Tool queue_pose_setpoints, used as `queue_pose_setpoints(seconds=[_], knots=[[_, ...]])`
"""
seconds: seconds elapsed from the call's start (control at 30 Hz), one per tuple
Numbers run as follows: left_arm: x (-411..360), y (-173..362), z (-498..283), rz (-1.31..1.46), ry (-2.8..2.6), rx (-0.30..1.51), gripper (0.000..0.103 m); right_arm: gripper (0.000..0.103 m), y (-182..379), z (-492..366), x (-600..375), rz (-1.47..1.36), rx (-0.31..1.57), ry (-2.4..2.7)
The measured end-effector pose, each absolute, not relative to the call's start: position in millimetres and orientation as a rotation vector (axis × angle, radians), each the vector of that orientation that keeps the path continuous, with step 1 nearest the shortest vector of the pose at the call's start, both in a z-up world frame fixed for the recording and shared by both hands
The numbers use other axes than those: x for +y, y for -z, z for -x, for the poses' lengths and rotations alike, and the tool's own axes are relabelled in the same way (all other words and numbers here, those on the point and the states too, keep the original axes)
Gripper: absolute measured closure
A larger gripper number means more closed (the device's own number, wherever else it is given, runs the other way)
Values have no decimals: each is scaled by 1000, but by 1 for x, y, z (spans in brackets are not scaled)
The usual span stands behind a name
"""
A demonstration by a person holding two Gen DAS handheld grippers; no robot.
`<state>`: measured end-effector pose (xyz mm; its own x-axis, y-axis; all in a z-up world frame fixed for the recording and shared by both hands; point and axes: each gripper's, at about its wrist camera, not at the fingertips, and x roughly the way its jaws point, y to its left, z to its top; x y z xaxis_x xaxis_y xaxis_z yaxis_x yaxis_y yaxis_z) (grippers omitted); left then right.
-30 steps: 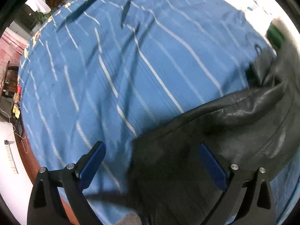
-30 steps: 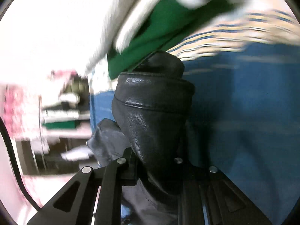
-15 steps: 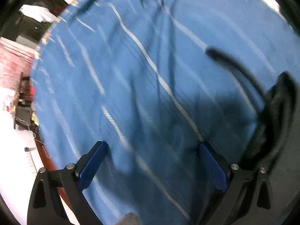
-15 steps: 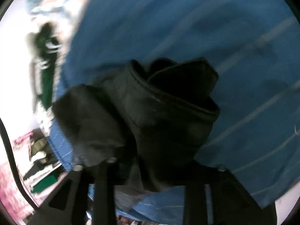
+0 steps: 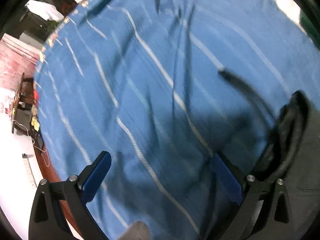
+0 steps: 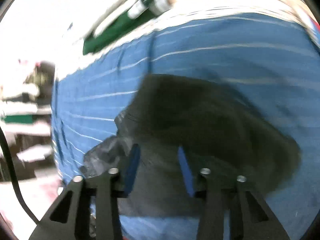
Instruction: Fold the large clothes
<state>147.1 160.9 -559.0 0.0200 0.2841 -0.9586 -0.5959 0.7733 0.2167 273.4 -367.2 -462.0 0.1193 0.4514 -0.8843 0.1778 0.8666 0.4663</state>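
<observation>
A black leather garment [image 6: 200, 124] lies in a heap on a blue sheet with thin white stripes [image 6: 220, 40]. My right gripper [image 6: 158, 154] hovers just above the near part of the garment, jaws partly open with nothing between the pads. In the left wrist view the garment [image 5: 290, 136] shows only at the right edge, with a dark strap [image 5: 246, 88] curving out over the sheet [image 5: 140, 80]. My left gripper [image 5: 160, 160] is wide open and empty above bare sheet, left of the garment.
A green and white garment [image 6: 120, 28] lies beyond the far edge of the sheet. The bed's wooden edge [image 5: 50, 172] runs along the left, with furniture and white floor [image 5: 18, 154] past it. Both views are motion-blurred.
My right gripper opened and let go of the black garment, which dropped onto the sheet. My left gripper swung left off the garment and stays open.
</observation>
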Motion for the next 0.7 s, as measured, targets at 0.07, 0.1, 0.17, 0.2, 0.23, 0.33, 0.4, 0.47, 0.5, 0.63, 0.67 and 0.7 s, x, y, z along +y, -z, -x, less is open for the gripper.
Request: queue_pose_setpoints(seconds=[0.07,0.1,0.17,0.2,0.23,0.33,0.4,0.47,0.5,0.63,0.67,0.7], knots=[[153,539,-148,229,-701,1358,0,72,494,-304,-340,-479,1480,-190],[149,530,-149,201,-701,1342,0,72,512,-317,-332,-443,1500,-166],[140,513,-151,156,-697,1314,0,72,538,-325,-334,-498,1527,-125],[136,507,-151,147,-688,1306,0,72,542,-330,-334,-512,1531,-120],[131,505,-155,143,-677,1301,0,72,540,-333,-334,-512,1546,-118],[116,499,-157,142,-633,1304,0,72,511,-322,-339,-532,1545,-122],[104,497,-158,141,-614,1307,0,72,482,-306,-334,-505,1501,-203],[98,500,-165,142,-593,1310,0,72,464,-289,-313,-488,1495,-332],[92,500,-165,137,-585,1312,0,72,463,-285,-303,-481,1505,-376],[74,499,-171,107,-579,1322,0,72,504,-285,-246,-414,1566,-396],[71,498,-172,111,-577,1323,0,72,523,-289,-237,-375,1587,-354],[68,497,-173,117,-570,1324,0,72,538,-293,-231,-378,1592,-341]])
